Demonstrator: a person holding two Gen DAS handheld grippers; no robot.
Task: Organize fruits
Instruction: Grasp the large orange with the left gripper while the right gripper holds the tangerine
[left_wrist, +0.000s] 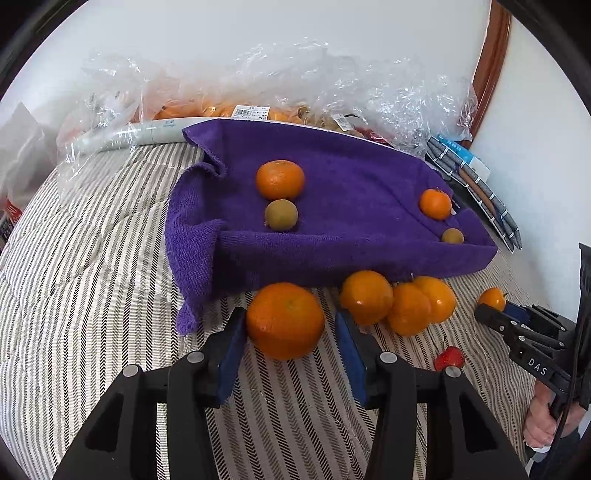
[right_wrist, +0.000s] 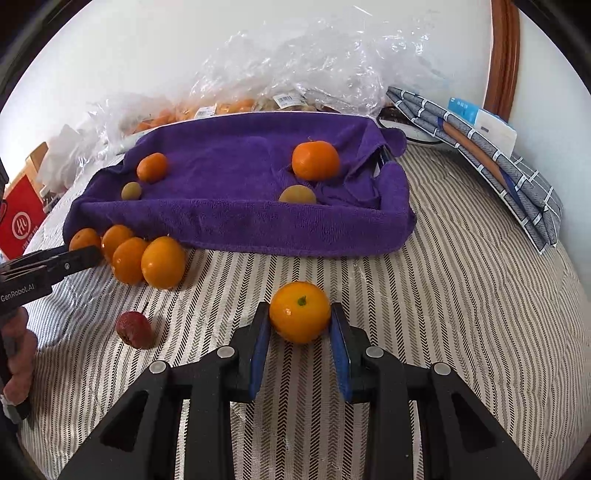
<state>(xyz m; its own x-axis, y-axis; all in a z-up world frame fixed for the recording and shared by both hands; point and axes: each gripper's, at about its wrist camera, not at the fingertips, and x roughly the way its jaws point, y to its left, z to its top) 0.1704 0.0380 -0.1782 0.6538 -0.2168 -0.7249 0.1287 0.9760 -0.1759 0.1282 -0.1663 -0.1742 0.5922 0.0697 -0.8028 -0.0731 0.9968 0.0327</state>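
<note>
Left gripper (left_wrist: 291, 332) around a big orange (left_wrist: 285, 320) on the striped cover (left_wrist: 92, 295) — left pad touching, right pad just clear, so not clamped. Right gripper (right_wrist: 300, 321) pinching a smaller orange (right_wrist: 300, 312), both blue pads on its sides, stem up. Three loose oranges (right_wrist: 147, 260) bunched against the front edge of the purple towel (right_wrist: 236, 221). Strawberry (right_wrist: 133, 329) on the cover nearer the camera. On the towel — two oranges, each with a brownish-green fruit (right_wrist: 297, 195) just in front.
</note>
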